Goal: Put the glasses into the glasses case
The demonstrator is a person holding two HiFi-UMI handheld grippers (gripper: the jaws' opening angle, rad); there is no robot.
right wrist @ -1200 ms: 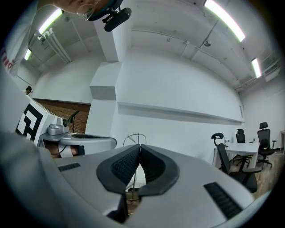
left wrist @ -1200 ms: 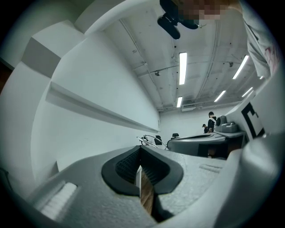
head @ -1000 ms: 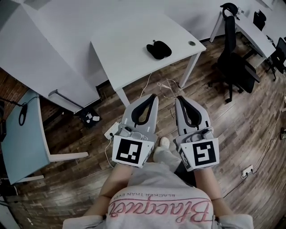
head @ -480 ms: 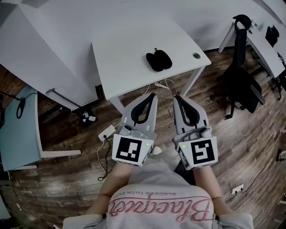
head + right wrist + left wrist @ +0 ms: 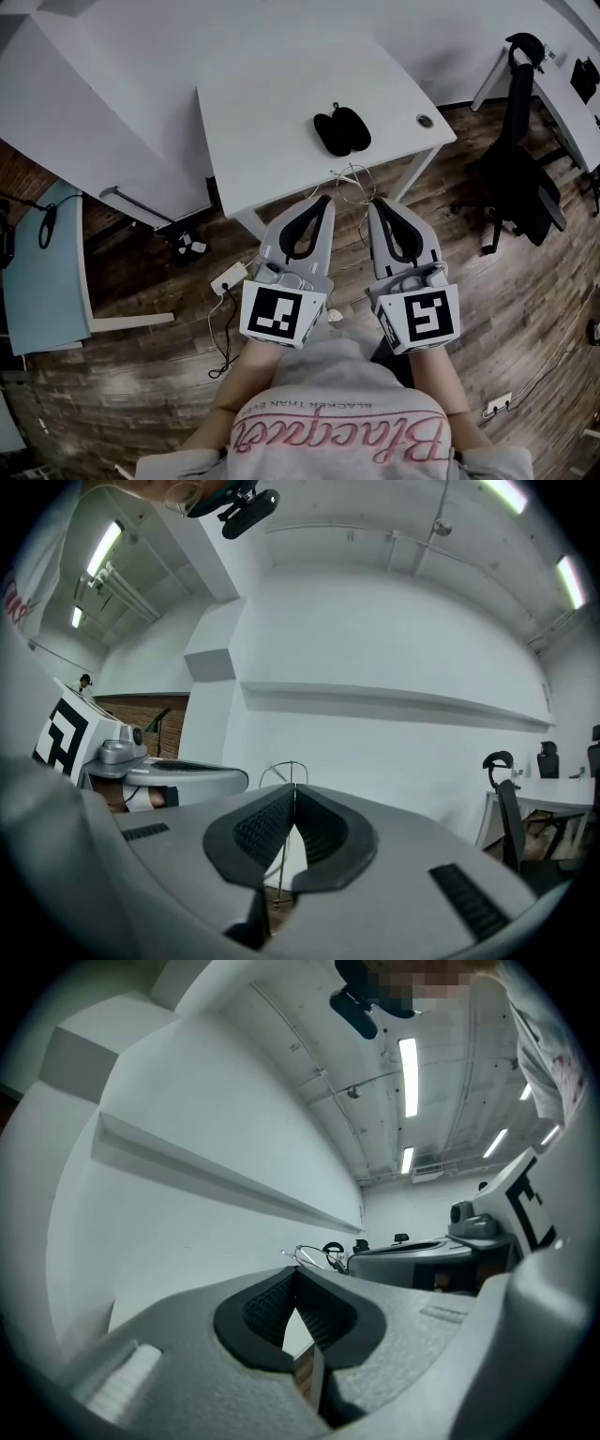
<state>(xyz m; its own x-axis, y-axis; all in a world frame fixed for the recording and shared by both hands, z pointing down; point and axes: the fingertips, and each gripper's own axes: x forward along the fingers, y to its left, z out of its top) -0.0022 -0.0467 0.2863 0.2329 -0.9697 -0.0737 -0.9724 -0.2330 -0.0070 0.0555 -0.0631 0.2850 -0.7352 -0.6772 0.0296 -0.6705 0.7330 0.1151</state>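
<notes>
A black glasses case [image 5: 342, 129] lies open on the white table [image 5: 272, 94], towards its near right corner. I cannot make out the glasses in any view. Both grippers are held side by side over the wooden floor, just short of the table's near edge. My left gripper [image 5: 323, 200] is shut with nothing between its jaws, and its dark pads [image 5: 272, 1309] meet at the tip. My right gripper [image 5: 377, 203] is shut and empty too, with its pads [image 5: 323, 832] closed together. The case lies beyond and between the two tips.
A cable hole [image 5: 425, 121] sits at the table's right corner, and loose wires [image 5: 352, 176] hang under its near edge. A black office chair [image 5: 516, 178] stands at the right. A power strip [image 5: 230, 277] lies on the floor, and a light blue table [image 5: 42, 272] stands at the left.
The table and case have slid nearer and to the right in the head view as the person steps closer. Both grippers stay shut and level.
</notes>
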